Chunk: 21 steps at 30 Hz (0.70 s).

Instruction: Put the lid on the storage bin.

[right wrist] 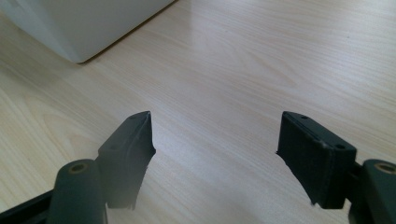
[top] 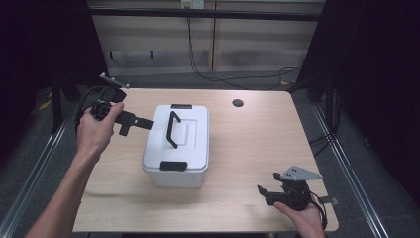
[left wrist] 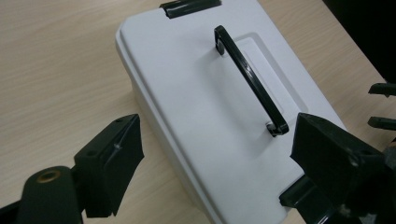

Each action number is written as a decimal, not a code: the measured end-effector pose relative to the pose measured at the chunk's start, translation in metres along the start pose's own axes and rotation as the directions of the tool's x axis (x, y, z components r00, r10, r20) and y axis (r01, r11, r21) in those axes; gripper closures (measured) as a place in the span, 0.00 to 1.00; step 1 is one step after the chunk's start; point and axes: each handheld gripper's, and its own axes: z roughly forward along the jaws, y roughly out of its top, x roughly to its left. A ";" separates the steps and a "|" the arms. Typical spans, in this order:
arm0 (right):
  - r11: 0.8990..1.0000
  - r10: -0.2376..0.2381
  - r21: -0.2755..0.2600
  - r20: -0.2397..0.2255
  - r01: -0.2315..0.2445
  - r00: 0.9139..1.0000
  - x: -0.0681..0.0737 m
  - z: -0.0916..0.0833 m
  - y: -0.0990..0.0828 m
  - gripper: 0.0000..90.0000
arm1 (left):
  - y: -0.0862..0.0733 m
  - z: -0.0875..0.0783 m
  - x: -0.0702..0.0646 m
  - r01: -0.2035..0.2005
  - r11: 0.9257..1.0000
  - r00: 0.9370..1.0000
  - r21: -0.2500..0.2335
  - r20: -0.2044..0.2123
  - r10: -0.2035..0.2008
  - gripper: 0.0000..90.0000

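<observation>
The white plastic lidded box (top: 177, 145) with its black carry handle (top: 173, 129) sits mid-table, latches (both black) seemingly shut, so nothing looks begun. The left gripper (top: 140, 122) hovers beside it, jaws apart; the right gripper (top: 268, 188) waits near the front edge, jaws also apart.

White lidded box (top: 177, 144) with black handle (top: 172, 129), closed, upright, mid-table (top: 257, 148).

Both grippers spread, holding nothing.
Left gripper (top: 136, 122) is raised in the left hand (top: 96, 130); right gripper (top: 270, 186) sits low in the right hand (top: 303, 218).
</observation>
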 end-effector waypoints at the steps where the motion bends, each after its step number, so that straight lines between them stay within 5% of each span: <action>1: 1.000 -0.002 -0.001 0.000 0.002 1.000 0.000 0.000 0.000 0.29 | -0.003 -0.002 0.003 -0.004 1.000 1.000 -0.003 -0.002 0.004 0.18; 9: 1.000 0.000 0.002 0.002 0.000 1.000 0.000 0.000 0.000 0.29 | -0.027 -0.015 0.018 -0.011 0.997 1.000 -0.075 -0.005 0.011 0.18; 11: 1.000 0.001 0.001 0.003 -0.001 1.000 0.000 0.000 0.000 0.29 | -0.033 -0.016 0.022 -0.001 0.994 0.999 -0.109 -0.042 -0.003 0.18; 16: 1.000 0.000 -0.001 0.002 0.000 1.000 0.000 0.000 0.000 0.29 | -0.054 -0.011 0.036 0.015 0.993 1.000 -0.119 -0.004 -0.016 0.18; 21: 1.000 0.001 0.000 0.002 -0.001 1.000 -0.001 0.000 0.000 0.29 | -0.077 -0.009 0.046 0.032 0.994 0.999 -0.109 -0.026 -0.035 0.22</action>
